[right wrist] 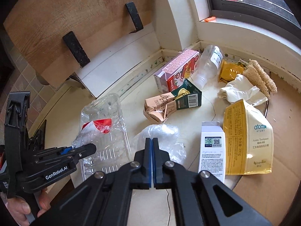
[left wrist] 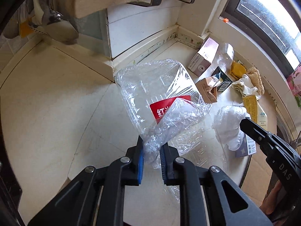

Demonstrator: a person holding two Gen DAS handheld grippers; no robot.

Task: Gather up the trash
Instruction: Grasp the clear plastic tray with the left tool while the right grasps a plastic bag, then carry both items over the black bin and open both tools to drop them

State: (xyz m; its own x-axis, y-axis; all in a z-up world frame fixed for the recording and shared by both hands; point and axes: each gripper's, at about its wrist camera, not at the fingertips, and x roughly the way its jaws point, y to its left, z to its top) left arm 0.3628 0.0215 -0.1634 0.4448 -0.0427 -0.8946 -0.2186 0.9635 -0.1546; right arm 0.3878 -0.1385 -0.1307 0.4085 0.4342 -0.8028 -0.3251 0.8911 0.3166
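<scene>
The clear plastic tray wrapped in crinkled cling film (left wrist: pixel 156 92), a red label showing through it, is up off the pale surface (left wrist: pixel 47 101), tilted, with a bunched tail of film pinched between the blue-padded fingers (left wrist: pixel 140 160) of the left gripper (left wrist: pixel 151 162). That's a firm clamp on the film itself, the tray hanging forward of it. From the right wrist the same tray (right wrist: pixel 105 131) sits at lower left with the left gripper (right wrist: pixel 75 151) at its near edge.

Just beside it lies a crumpled wad of clear plastic film (right wrist: pixel 160 137), and the right gripper (right wrist: pixel 152 150) is right over it, fingers pressed together pad to pad; whether any film is caught between them I cannot tell.

Further out on the surface: a white carton with a QR code (right wrist: pixel 212 150) next to a yellow toothpaste pouch (right wrist: pixel 248 137), a crushed tan paper carton (right wrist: pixel 160 106), a dark green barcode box (right wrist: pixel 188 97), a pink cartoon-print carton (right wrist: pixel 176 71), a clear plastic bottle lying on its side (right wrist: pixel 207 66), a crumpled white tissue (right wrist: pixel 240 92), a loofah sponge (right wrist: pixel 259 77) and a gold foil wrapper (right wrist: pixel 230 71) by the window corner.
</scene>
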